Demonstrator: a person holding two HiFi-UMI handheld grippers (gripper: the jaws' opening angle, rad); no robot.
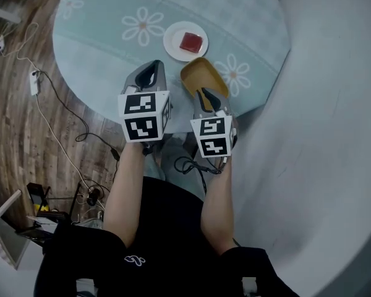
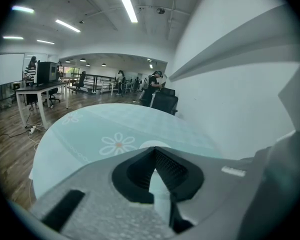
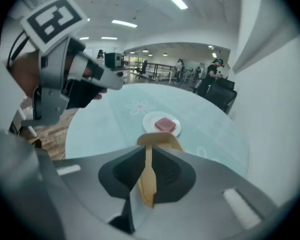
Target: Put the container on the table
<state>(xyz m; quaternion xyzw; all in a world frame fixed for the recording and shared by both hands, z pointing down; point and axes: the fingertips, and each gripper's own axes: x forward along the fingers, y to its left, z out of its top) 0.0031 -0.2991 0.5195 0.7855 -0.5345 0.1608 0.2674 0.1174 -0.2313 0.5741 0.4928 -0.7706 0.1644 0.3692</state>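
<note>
A tan, shallow container (image 1: 201,76) hangs over the near edge of the round table (image 1: 105,36), tilted on its side. My right gripper (image 1: 206,96) is shut on its rim. In the right gripper view the container (image 3: 161,139) stands edge-on between the jaws of the right gripper (image 3: 149,153). My left gripper (image 1: 149,68) is just to the left of it, above the table edge, shut with nothing in it. In the left gripper view the left gripper (image 2: 154,157) shows its jaws closed together.
A white plate (image 1: 173,47) with a red cube (image 1: 191,42) sits just beyond the container; the same plate (image 3: 150,124) appears in the right gripper view. A teal cloth with daisy prints covers the table. A white wall (image 1: 334,135) runs close on the right. Cables lie on the wood floor (image 1: 25,122) at left.
</note>
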